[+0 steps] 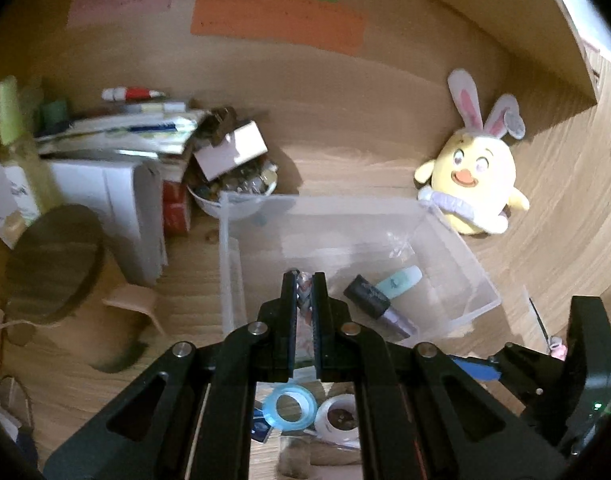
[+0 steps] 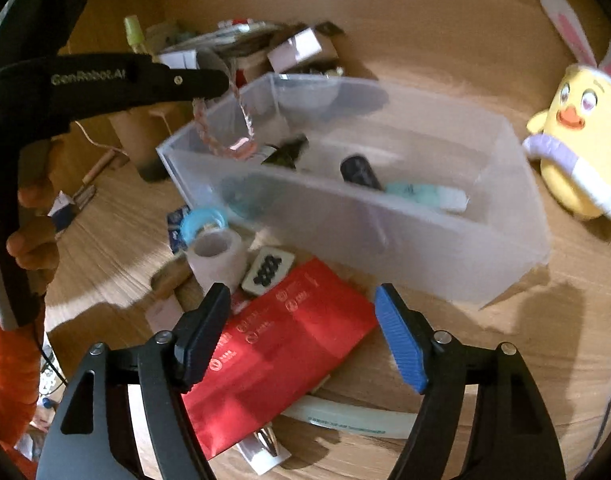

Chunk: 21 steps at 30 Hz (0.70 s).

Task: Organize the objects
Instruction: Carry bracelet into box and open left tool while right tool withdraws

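Observation:
My left gripper is shut on a pink braided bracelet and holds it over the left end of the clear plastic bin; in the right wrist view the bracelet hangs down from the left gripper. The bin holds a dark tube and a mint highlighter. My right gripper is open and empty above a red packet in front of the bin.
A blue tape roll, a white tape roll and a small patterned tile lie by the bin's front. A yellow plush chick sits to the right. Books, a bowl of clutter and a bottle stand at the back left.

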Each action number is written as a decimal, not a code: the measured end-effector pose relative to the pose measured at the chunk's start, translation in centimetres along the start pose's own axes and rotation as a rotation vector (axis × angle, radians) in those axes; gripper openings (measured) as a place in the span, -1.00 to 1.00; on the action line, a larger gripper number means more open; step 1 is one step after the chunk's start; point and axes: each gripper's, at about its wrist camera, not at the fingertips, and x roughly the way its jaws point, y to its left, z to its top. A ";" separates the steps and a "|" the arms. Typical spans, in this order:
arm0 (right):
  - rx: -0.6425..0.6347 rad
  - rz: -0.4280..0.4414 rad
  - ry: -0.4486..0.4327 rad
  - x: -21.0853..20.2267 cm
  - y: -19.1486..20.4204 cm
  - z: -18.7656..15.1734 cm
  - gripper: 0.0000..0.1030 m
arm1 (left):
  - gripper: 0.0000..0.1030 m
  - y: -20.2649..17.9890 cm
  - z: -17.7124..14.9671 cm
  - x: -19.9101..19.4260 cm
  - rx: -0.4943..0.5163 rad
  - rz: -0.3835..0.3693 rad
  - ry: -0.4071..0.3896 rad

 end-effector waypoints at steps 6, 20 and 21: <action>0.016 -0.027 0.005 -0.1 -1.0 -0.5 0.39 | -0.89 -0.2 -0.7 1.3 0.007 -0.018 0.043; 0.071 -0.083 0.019 -0.7 -5.0 -0.8 0.39 | -0.47 -0.8 -2.4 -0.9 0.068 -0.033 0.061; 0.078 -0.089 0.018 -0.8 -5.3 -0.9 0.39 | -0.43 -0.9 -2.4 -1.3 0.071 -0.035 0.057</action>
